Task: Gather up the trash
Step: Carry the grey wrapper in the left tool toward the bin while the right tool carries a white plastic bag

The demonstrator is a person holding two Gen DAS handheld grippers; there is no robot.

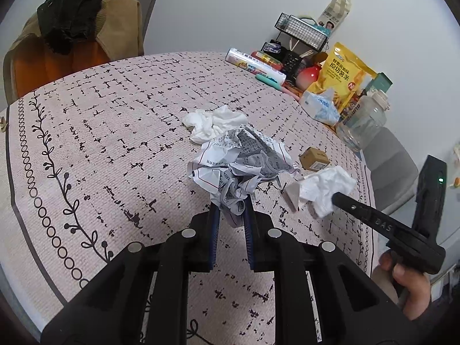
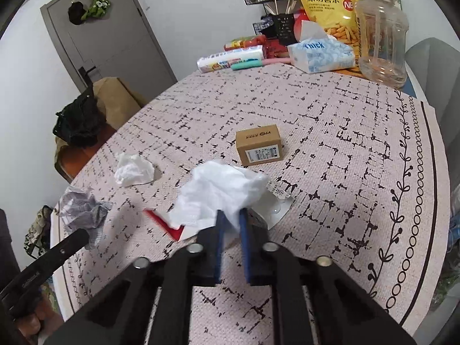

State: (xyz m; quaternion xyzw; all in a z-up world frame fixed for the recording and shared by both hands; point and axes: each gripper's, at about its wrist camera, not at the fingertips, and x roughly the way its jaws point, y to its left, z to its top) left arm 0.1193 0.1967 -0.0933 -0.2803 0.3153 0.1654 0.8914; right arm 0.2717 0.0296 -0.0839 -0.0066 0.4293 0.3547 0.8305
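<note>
My left gripper (image 1: 232,210) is shut on a crumpled ball of printed paper (image 1: 241,164), which it holds just above the patterned tablecloth (image 1: 115,149). To the right, my right gripper (image 2: 231,215) is shut on a crumpled white tissue (image 2: 221,189); in the left wrist view its black finger (image 1: 339,198) presses into that tissue (image 1: 327,187). A flat red and white wrapper (image 2: 169,224) lies partly under the tissue. A second white tissue wad (image 2: 133,169) and a small cardboard box (image 2: 258,148) lie loose on the table.
Along the far edge stand a tissue pack (image 2: 322,54), a clear plastic bottle (image 2: 382,37), a yellow snack bag (image 2: 327,3), a wire rack (image 1: 302,31) and a wrapped roll (image 2: 230,59). A chair draped with clothes (image 1: 74,28) stands beyond the table's left side.
</note>
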